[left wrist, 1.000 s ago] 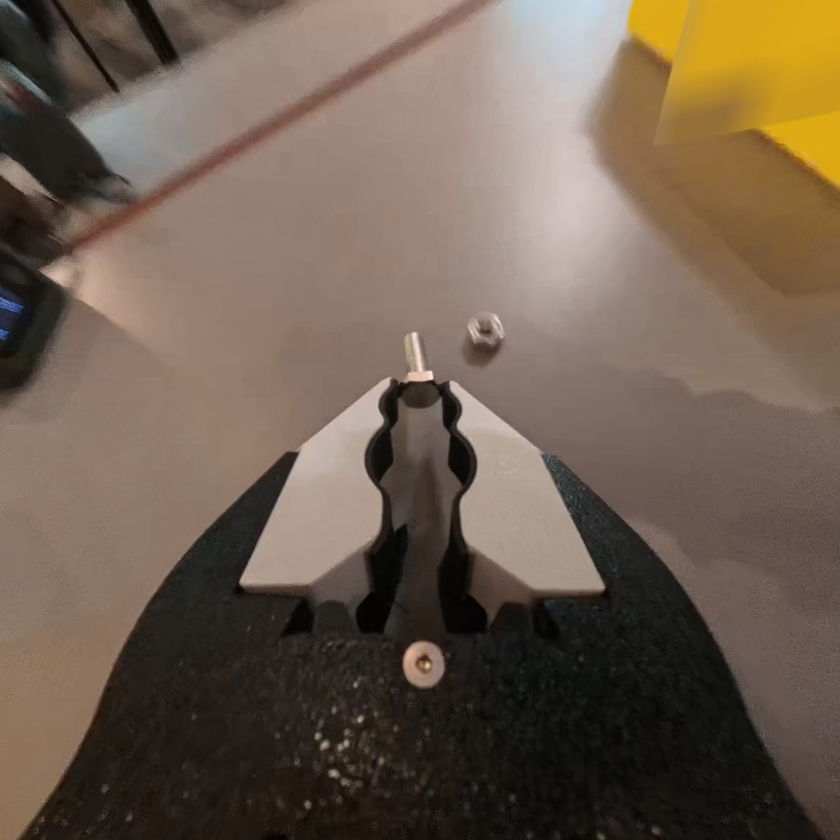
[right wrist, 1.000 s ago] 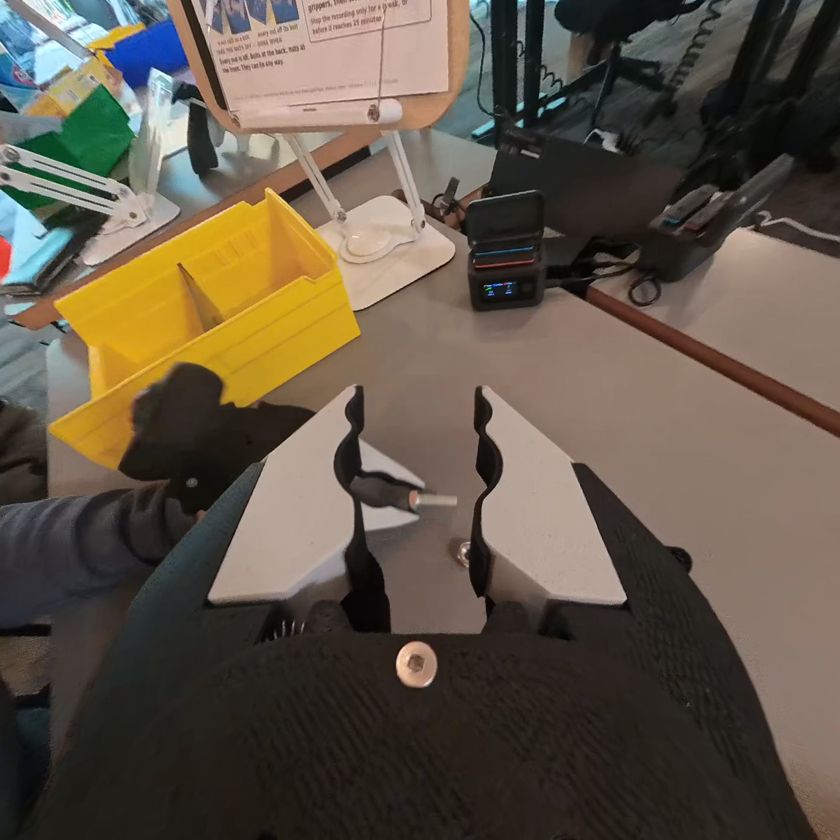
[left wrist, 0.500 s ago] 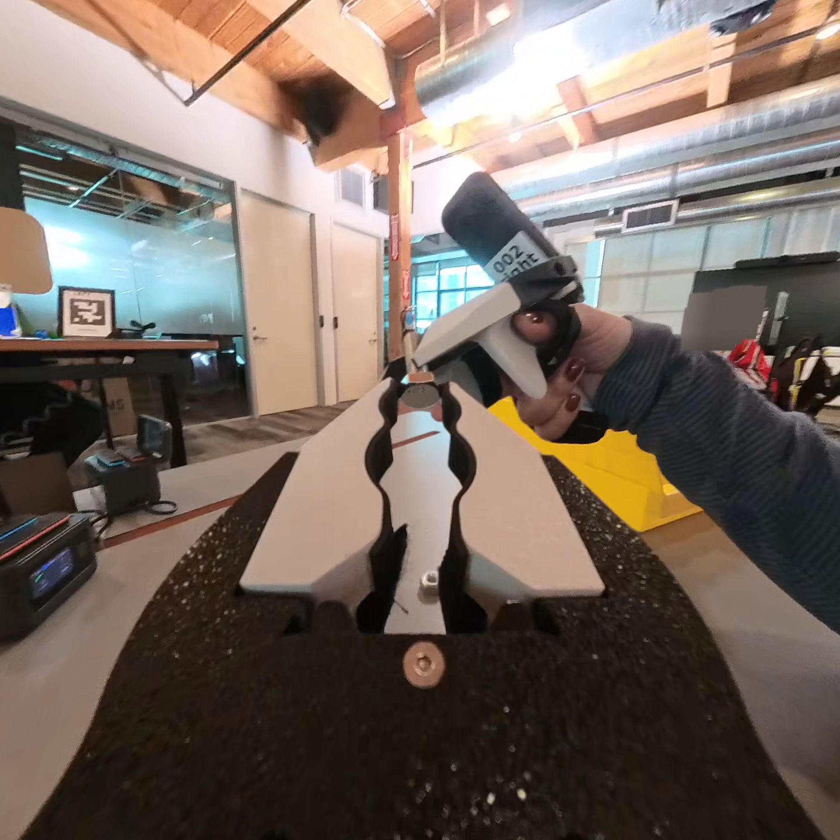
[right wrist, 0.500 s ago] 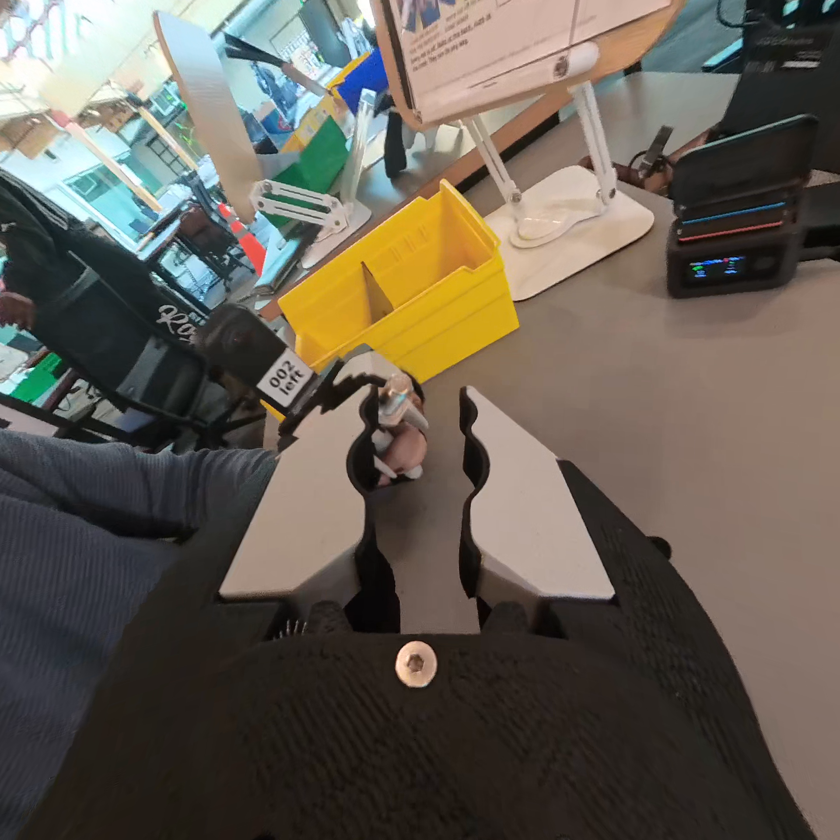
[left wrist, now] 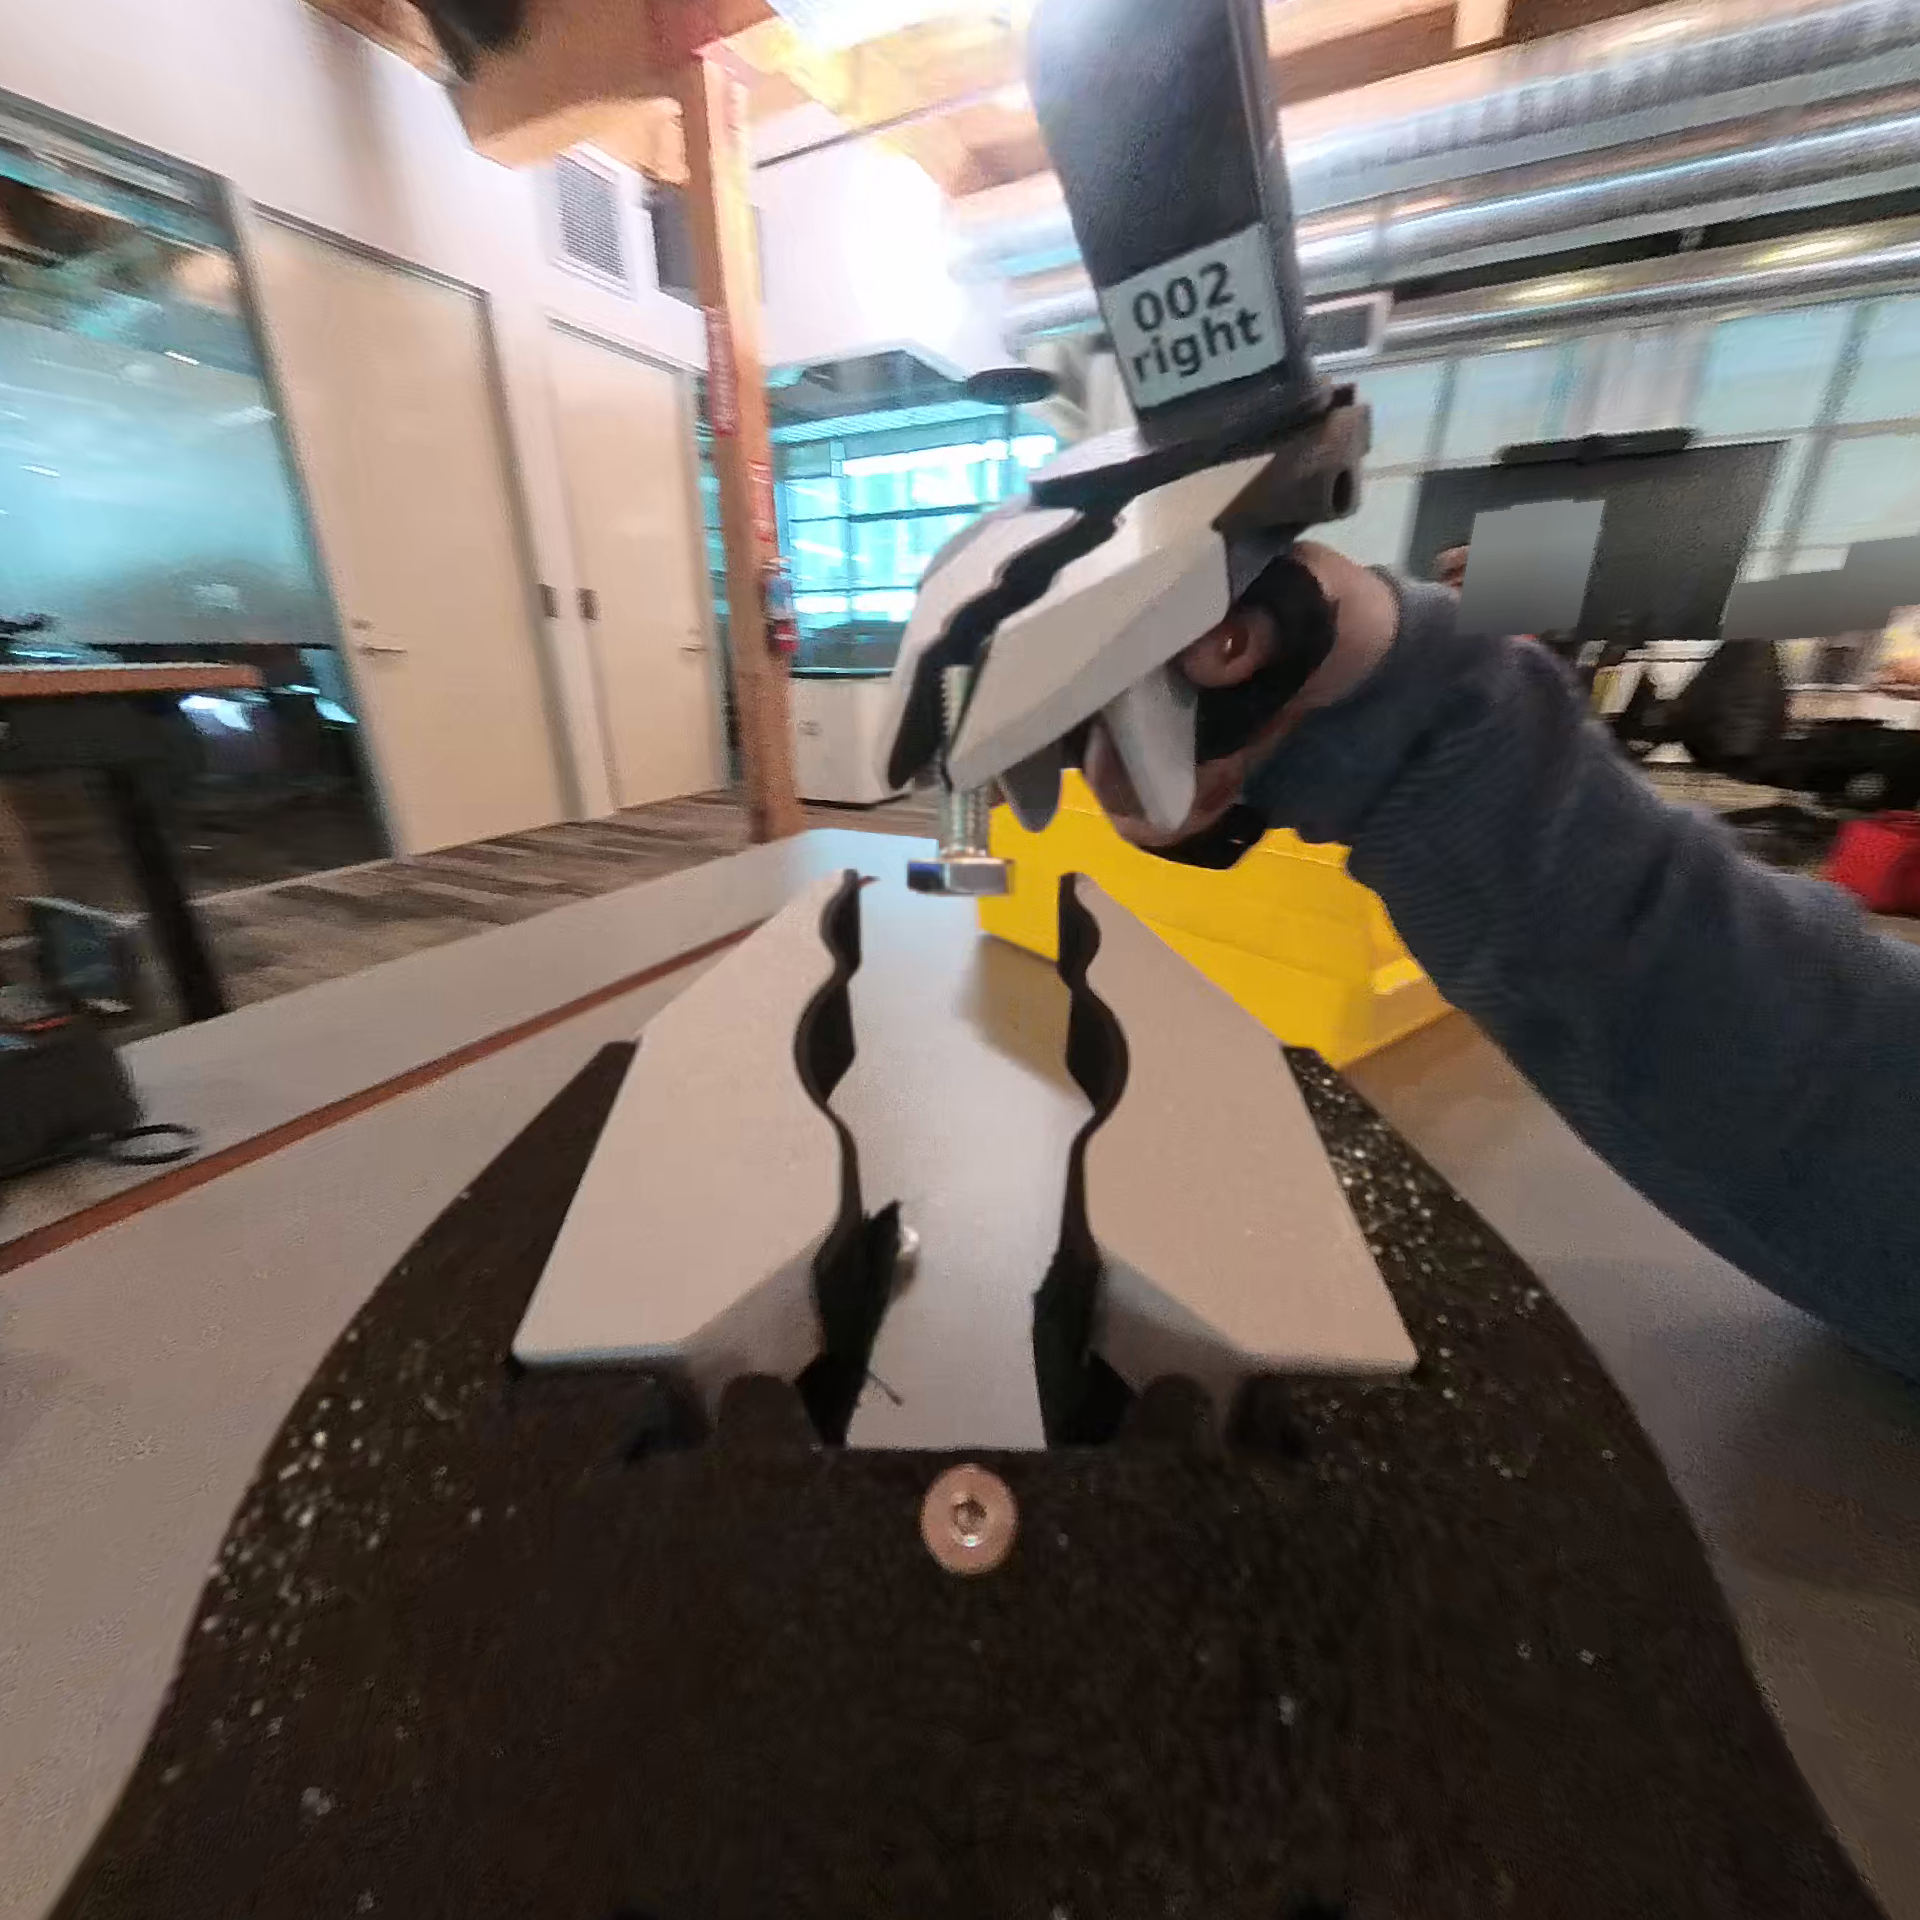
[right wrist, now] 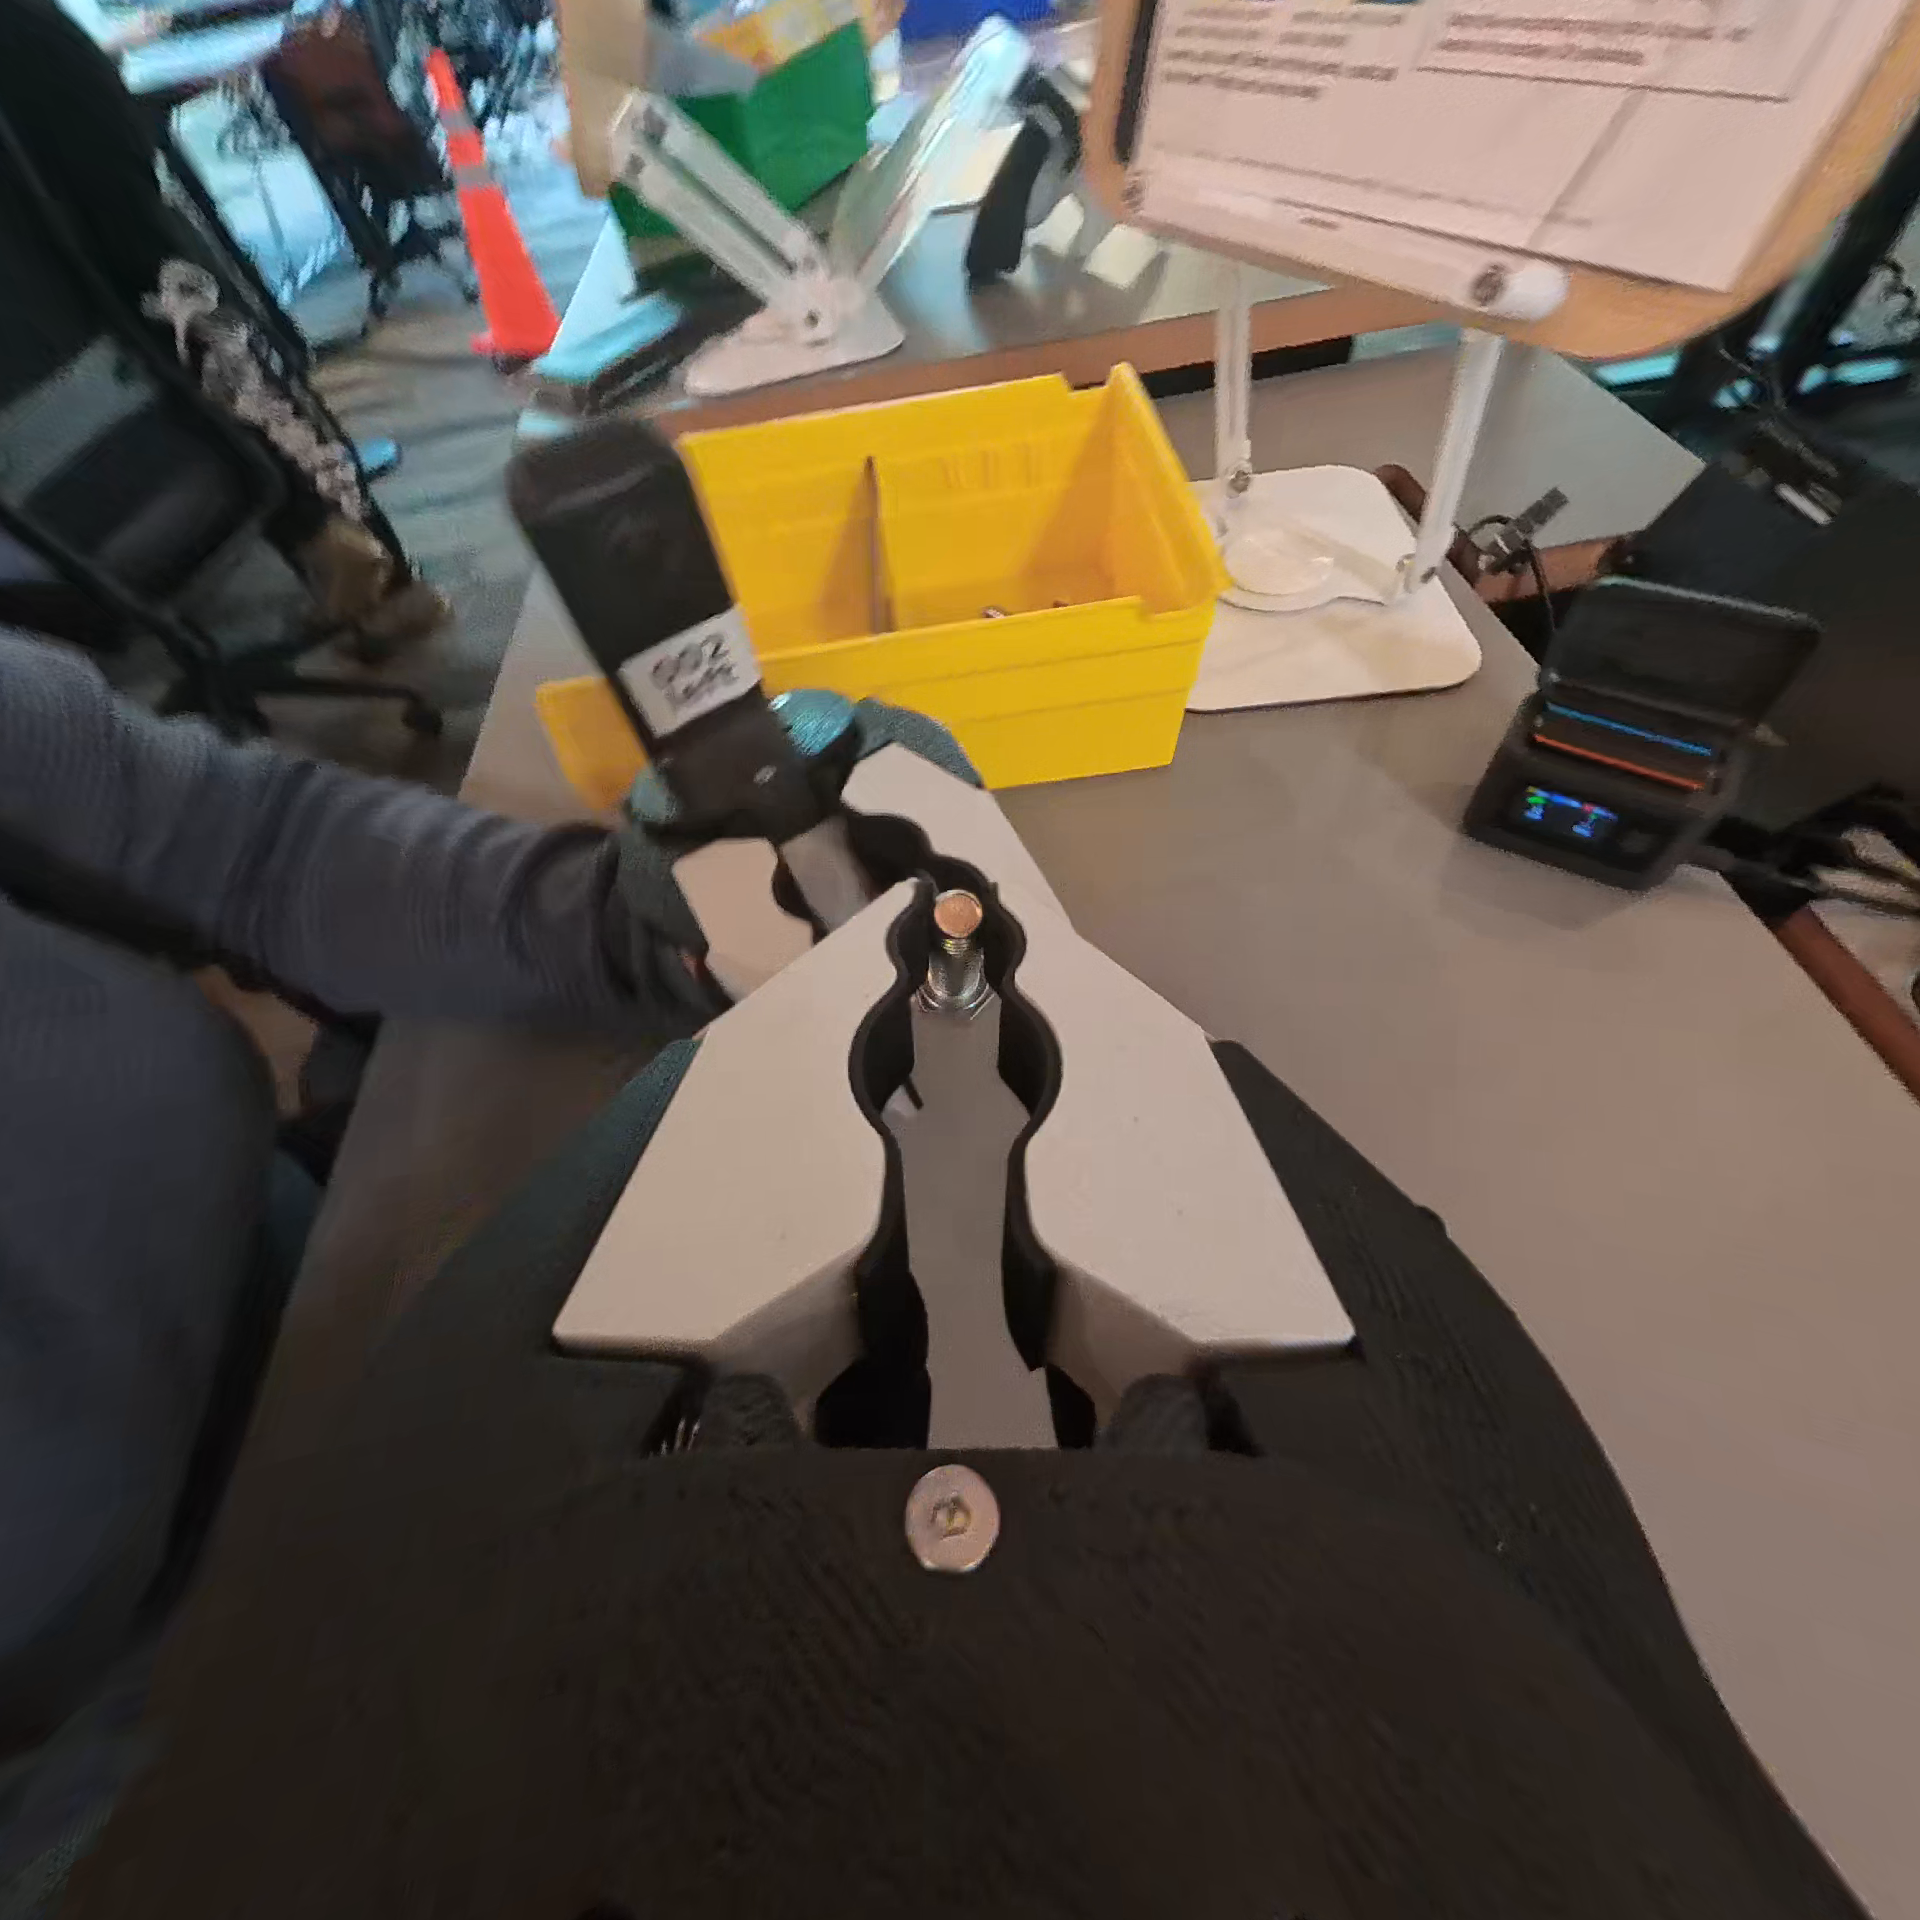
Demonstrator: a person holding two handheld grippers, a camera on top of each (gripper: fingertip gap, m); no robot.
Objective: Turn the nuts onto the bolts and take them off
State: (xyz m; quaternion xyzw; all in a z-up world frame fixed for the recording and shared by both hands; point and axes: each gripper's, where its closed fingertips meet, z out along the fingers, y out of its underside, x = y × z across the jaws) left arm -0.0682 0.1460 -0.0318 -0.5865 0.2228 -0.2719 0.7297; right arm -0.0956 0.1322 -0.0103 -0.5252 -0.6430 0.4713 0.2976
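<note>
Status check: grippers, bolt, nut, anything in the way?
Right gripper shut on bolt, head down. Left gripper open, empty, just under it. Nut loose on table. Nothing blocking.

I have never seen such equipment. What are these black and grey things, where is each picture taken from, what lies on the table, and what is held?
There is no robot here. A person holds a tool with two-finger tongs in each hand, and a camera on each tool looks forward along its fingers. The left wrist view shows the left tongs, open and holding nothing. The right wrist view shows the right tongs, shut on a metal bolt above the grey table. Each view also shows the other tool farther off. On the table stand a yellow bin, a white stand carrying a board, and a small black device. A small metal piece on the table may be a nut.
</note>
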